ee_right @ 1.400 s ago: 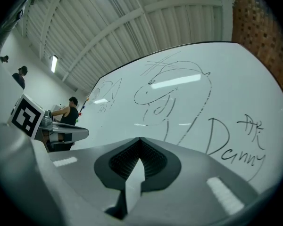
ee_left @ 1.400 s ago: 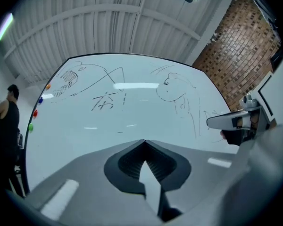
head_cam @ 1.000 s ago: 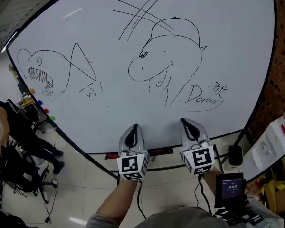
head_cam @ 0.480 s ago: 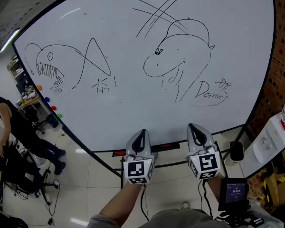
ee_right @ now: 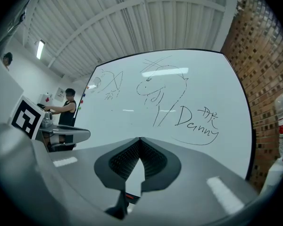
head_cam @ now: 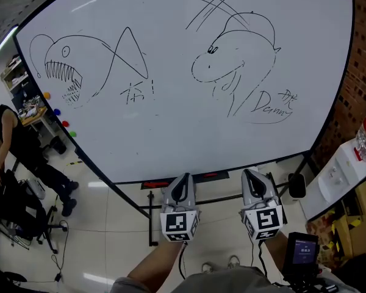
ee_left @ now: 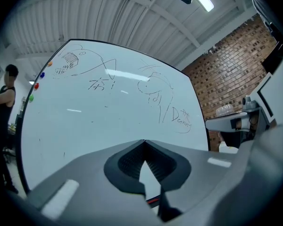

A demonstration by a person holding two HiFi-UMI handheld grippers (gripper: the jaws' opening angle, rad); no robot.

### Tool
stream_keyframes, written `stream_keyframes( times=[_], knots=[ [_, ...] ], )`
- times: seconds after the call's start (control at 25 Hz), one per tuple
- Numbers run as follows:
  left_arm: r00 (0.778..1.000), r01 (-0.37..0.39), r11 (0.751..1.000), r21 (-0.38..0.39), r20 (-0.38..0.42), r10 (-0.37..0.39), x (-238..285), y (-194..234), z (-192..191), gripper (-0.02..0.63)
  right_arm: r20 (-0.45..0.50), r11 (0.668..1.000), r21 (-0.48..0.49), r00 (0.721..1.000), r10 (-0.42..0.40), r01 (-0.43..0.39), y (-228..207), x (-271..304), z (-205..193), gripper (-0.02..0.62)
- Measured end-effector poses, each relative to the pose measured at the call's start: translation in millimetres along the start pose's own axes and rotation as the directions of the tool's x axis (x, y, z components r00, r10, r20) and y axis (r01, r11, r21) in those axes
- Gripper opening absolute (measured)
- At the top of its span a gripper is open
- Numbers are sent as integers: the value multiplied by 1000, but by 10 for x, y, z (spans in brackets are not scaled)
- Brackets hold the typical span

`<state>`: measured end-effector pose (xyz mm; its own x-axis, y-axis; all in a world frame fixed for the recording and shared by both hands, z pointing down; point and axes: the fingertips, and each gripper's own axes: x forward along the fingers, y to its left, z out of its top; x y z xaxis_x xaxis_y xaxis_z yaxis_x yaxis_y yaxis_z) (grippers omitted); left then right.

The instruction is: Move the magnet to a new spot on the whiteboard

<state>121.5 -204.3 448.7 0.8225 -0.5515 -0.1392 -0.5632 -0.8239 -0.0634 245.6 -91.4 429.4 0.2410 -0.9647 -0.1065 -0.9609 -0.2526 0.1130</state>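
Note:
The whiteboard [head_cam: 171,133] carries a fish drawing, a dinosaur drawing and some writing. Several small round magnets sit along its left edge: orange [head_cam: 46,94], blue [head_cam: 57,111], red [head_cam: 65,124] and green [head_cam: 73,133]. The left gripper view shows them too, the green magnet [ee_left: 31,98] lowest. My left gripper [head_cam: 182,183] and right gripper [head_cam: 252,176] hang side by side below the board's bottom edge, well apart from it and far from the magnets. The left gripper [ee_left: 144,141] and the right gripper [ee_right: 139,139] are both shut, tips meeting, with nothing between them.
A person [head_cam: 12,145] in black stands at the left by an office chair [head_cam: 15,218]. A brick wall [head_cam: 363,72] and a white water dispenser [head_cam: 341,176] are on the right. The board's stand [head_cam: 149,218] reaches the floor below it. A small screen [head_cam: 302,250] sits at lower right.
Both grippers have sunk lower in the head view and drawn back from the board. The drawings have slid up and to the right in the picture. Both stay shut.

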Motion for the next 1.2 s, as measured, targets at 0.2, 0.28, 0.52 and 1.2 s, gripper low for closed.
stream_keyframes(
  times=[0.2,0.28,0.52,1.2],
  knots=[
    [1000,22,1000,11,9,-22,-106,-67,-9,-2,7,1000,18,1000,-14,14,53,-78,-55,-6],
    [1000,21,1000,1,-1,-21,-125,-97,-44,-2,-1,1000,25,1000,-14,14,50,-112,-79,-6],
    [1000,26,1000,-12,-13,-26,-133,-219,-124,-2,-11,999,32,1000,-17,17,6,-218,-134,-6],
    [999,24,1000,-2,-40,-25,-129,-358,-218,-2,-25,999,47,999,-19,20,-123,-274,-225,-6]
  ],
)
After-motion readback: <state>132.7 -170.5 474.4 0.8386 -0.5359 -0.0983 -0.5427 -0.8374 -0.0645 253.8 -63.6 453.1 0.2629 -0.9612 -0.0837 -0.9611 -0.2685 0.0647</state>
